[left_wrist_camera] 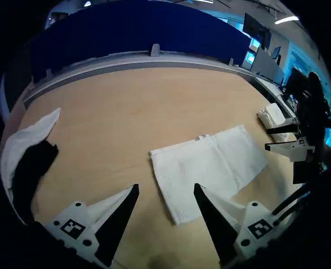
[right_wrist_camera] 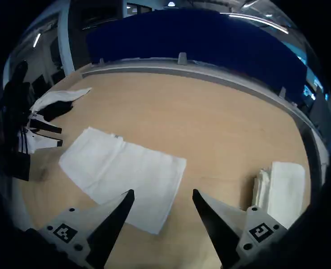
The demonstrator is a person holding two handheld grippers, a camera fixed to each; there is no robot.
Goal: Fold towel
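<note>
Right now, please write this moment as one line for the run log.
task: fold towel | left gripper: open, holds nothing | right gripper: open, holds nothing | towel: flat on table | folded stack: apart from towel

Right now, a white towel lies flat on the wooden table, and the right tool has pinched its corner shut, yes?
Not quite. The white towel does lie flat on the wooden table, but the right tool is open, fingers apart and holding nothing, as the right gripper view shows.
</note>
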